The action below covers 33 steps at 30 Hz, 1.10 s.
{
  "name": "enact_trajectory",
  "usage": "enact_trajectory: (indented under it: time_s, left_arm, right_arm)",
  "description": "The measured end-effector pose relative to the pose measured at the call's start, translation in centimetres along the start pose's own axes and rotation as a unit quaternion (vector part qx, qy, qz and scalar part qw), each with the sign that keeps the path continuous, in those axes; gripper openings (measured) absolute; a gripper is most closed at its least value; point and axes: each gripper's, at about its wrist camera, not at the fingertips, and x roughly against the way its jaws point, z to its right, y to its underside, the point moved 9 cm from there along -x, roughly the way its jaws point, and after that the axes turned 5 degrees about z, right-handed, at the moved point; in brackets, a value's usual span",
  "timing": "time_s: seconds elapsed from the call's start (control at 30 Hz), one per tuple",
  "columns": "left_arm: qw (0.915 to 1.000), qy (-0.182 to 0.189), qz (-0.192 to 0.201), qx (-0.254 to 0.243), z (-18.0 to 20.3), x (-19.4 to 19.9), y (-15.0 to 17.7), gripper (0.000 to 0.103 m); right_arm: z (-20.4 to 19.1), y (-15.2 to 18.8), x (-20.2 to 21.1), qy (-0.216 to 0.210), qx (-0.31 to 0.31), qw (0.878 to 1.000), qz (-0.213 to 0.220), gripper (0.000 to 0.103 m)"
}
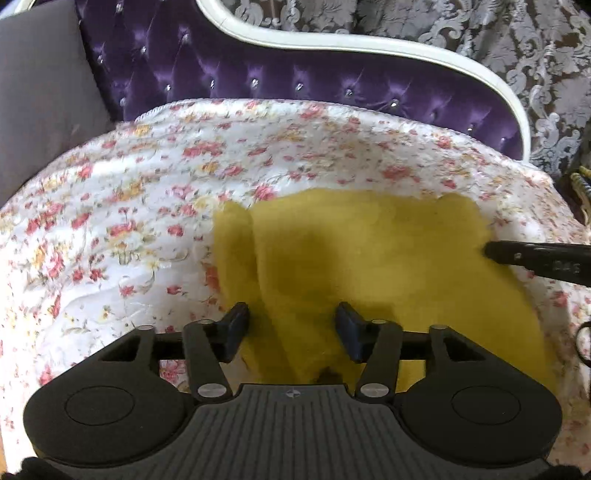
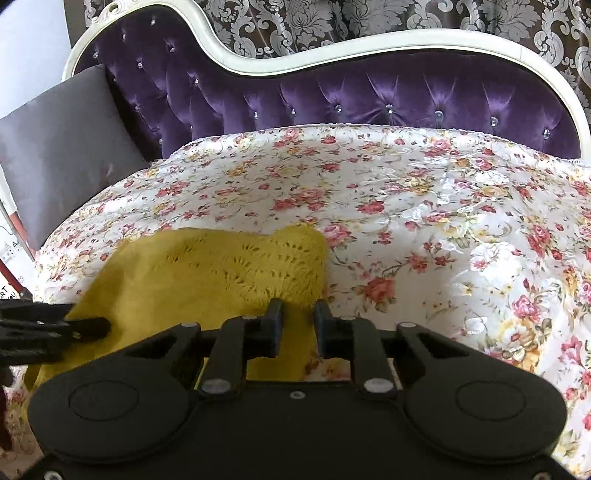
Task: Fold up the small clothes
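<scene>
A small mustard-yellow knitted garment (image 1: pixel 369 258) lies on a floral quilt (image 1: pixel 129 206). My left gripper (image 1: pixel 291 317) is open and low over its near left part, with a raised fold of the cloth between the fingers. My right gripper (image 2: pixel 299 310) is open with a narrow gap, and its fingertips straddle the garment's right edge (image 2: pixel 221 273). The right gripper's fingers (image 1: pixel 535 256) enter the left wrist view from the right, on the garment's right edge. The left gripper's fingers (image 2: pixel 55 328) show at the left of the right wrist view, on the cloth.
The quilt (image 2: pixel 424 221) covers a purple tufted sofa (image 2: pixel 332 96) with a white frame. A grey cushion (image 2: pixel 59 155) leans at the sofa's left end. Patterned curtains (image 2: pixel 332 18) hang behind.
</scene>
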Motion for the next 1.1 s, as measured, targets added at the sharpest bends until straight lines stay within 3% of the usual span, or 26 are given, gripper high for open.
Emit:
enact_trajectory:
  time_s: [0.27,0.3,0.37,0.53,0.7,0.83,1.1]
  left_arm:
    - [0.9976,0.013,0.023,0.064,-1.9,4.0,-0.5,0.065]
    - [0.9967,0.014,0.028,0.075,-2.1,4.6,-0.5,0.068]
    - [0.9949,0.014,0.037,0.093,-2.4,5.9,-0.5,0.074]
    - [0.9938,0.005,0.043,0.102,-2.2,8.2,0.1,0.085]
    - [0.9941,0.004,0.047,0.098,-1.1,9.9,1.5,0.085]
    - [0.9941,0.006,0.044,0.099,-0.3,10.7,2.4,0.085]
    - [0.9954,-0.016,0.014,0.093,0.4,11.0,4.2,0.085]
  right_arm:
    - [-0.3,-0.8,2.7,0.006,-0.014,0.999,0.032,0.034]
    - [-0.4,-0.8,3.4,0.006,-0.019,0.999,0.037,0.037]
    - [-0.6,-0.8,4.5,0.003,-0.026,0.999,0.045,0.054]
    - [-1.4,0.2,7.2,0.003,-0.031,0.998,0.056,0.059]
    - [-2.4,1.8,9.0,0.012,-0.022,0.998,0.055,0.062]
    - [-3.2,3.1,9.9,0.012,-0.017,0.999,0.046,0.071]
    - [-4.2,4.6,10.9,0.008,-0.019,0.999,0.040,0.079]
